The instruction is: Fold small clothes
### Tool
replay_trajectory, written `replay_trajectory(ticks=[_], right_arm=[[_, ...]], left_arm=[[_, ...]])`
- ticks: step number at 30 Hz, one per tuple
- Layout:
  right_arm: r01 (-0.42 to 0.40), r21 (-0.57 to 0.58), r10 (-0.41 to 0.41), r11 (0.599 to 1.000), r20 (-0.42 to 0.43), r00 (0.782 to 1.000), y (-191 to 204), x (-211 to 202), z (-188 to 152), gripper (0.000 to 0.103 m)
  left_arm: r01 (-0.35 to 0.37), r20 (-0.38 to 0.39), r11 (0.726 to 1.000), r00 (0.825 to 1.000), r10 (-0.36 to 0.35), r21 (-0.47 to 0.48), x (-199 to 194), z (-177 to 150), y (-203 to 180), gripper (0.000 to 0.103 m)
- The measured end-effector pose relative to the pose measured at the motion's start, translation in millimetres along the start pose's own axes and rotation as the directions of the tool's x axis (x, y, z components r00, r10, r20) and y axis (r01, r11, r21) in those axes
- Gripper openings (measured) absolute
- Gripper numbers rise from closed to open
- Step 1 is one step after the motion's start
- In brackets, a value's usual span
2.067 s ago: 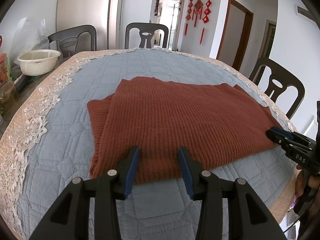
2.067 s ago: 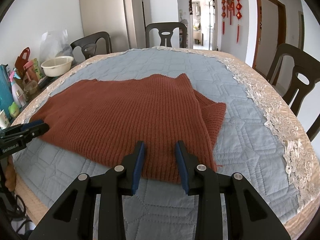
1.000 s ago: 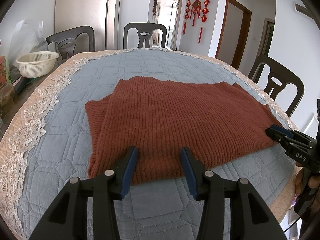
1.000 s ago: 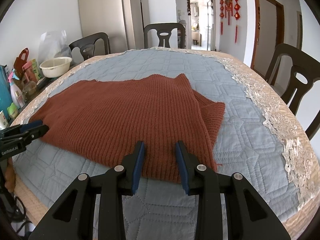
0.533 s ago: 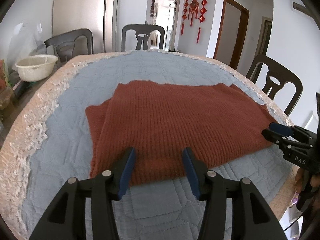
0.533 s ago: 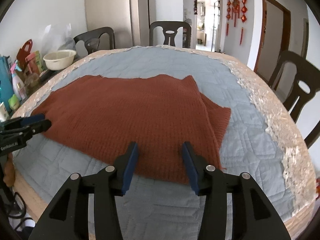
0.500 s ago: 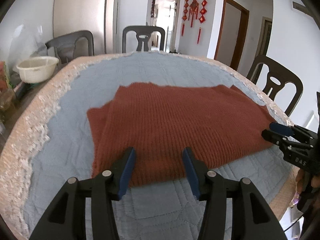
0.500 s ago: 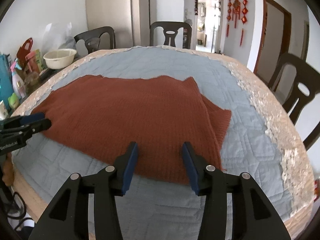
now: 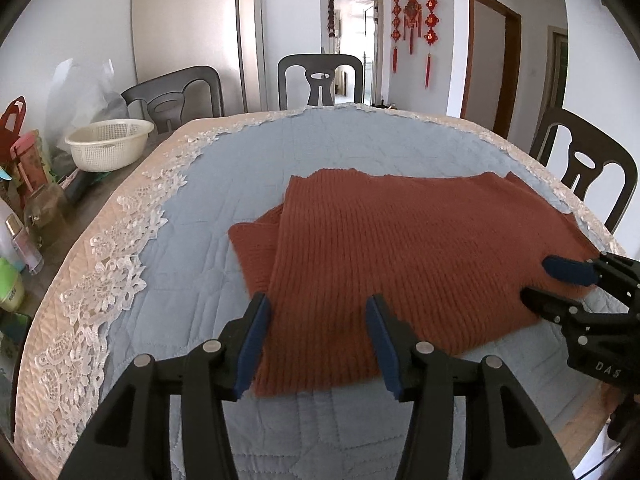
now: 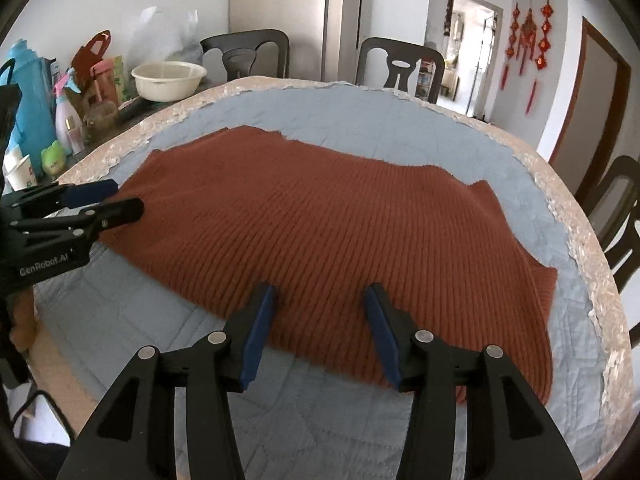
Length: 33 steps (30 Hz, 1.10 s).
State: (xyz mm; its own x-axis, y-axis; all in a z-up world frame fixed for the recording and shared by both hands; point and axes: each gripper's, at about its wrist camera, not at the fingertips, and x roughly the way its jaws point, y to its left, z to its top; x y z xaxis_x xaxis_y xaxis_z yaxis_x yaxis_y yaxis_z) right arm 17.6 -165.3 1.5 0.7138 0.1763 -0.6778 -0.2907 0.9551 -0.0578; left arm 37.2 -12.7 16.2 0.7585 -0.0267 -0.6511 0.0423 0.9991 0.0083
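Both hand-held grippers, left and right, released; sweater underside hidden.

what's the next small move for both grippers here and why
Probably ease both down and close on the near hem. The rust knit garment lies flat on the quilted cover. The left hand-held gripper and the right hand-held gripper have just been opening and straddle the near edge, pads not pressing on the cloth, so nothing is gripped yet.
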Motion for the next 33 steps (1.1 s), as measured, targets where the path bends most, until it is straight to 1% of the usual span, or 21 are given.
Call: replay_trajectory(ticks=[6,8,10,12,14,19,23,25,26,28,30,31,32,33], right_arm=[[-0.008,0.009,0.008,1.0,0.0,1.0,-1.3,-5.1,2.2,0.049],[-0.013,0.019,0.013,1.0,0.007,1.0,-2.3,-5.9,5.0,0.049],[-0.007,0.03,0.007,1.0,0.015,1.0,-4.5,-6.4,7.2,0.049],[-0.006,0.041,0.005,0.999,0.025,1.0,-6.9,-6.7,10.6,0.049],[-0.008,0.047,0.007,0.999,0.022,1.0,-8.7,-5.3,12.3,0.049],[-0.018,0.045,0.018,0.999,-0.003,1.0,-8.5,0.4,9.8,0.049],[-0.023,0.044,0.023,0.999,0.0,1.0,-8.5,-0.8,7.3,0.049],[-0.026,0.046,0.026,0.999,0.001,1.0,-9.1,-0.5,6.9,0.049],[-0.028,0.047,0.028,0.999,0.001,1.0,-9.2,-0.2,6.5,0.049],[-0.029,0.046,0.029,0.999,0.003,1.0,-9.1,0.3,5.8,0.049],[-0.032,0.044,0.032,0.999,0.006,0.999,-9.2,0.0,4.3,0.049],[-0.034,0.045,0.034,0.998,0.008,0.999,-9.8,-0.3,3.8,0.049],[-0.038,0.047,0.037,0.998,0.01,0.999,-10.4,-0.8,3.1,0.049],[-0.04,0.051,0.04,0.998,0.013,0.999,-11.0,-1.6,2.4,0.049]], left_arm=[[0.012,-0.003,1.0,1.0,-0.012,-0.025,0.2,2.0,8.2,0.054],[0.017,-0.006,0.999,1.0,-0.018,-0.045,1.4,4.2,15.0,0.054],[0.041,-0.01,0.995,0.999,-0.042,-0.087,3.7,6.6,26.0,0.054],[0.075,-0.024,0.987,0.997,-0.079,-0.142,9.7,9.6,38.5,0.054],[0.108,-0.056,0.975,0.991,-0.121,-0.194,18.8,12.7,48.6,0.054],[0.147,-0.078,0.955,0.982,-0.172,-0.259,30.6,18.4,57.3,0.055],[0.162,-0.085,0.944,0.977,-0.194,-0.289,41.6,25.3,59.2,0.056],[0.189,-0.08,0.931,0.971,-0.224,-0.313,46.4,28.5,61.3,0.057],[0.201,-0.077,0.921,0.968,-0.239,-0.332,49.7,29.8,62.4,0.058],[0.227,-0.059,0.899,0.962,-0.267,-0.374,50.5,29.3,66.1,0.059],[0.281,-0.031,0.862,0.946,-0.324,-0.423,48.3,24.6,68.4,0.059],[0.319,-0.024,0.844,0.931,-0.364,-0.432,46.9,20.9,67.1,0.059],[0.349,-0.023,0.83,0.917,-0.398,-0.436,45.3,16.9,64.8,0.059],[0.365,-0.021,0.824,0.91,-0.414,-0.433,41.8,12.9,60.7,0.059]])
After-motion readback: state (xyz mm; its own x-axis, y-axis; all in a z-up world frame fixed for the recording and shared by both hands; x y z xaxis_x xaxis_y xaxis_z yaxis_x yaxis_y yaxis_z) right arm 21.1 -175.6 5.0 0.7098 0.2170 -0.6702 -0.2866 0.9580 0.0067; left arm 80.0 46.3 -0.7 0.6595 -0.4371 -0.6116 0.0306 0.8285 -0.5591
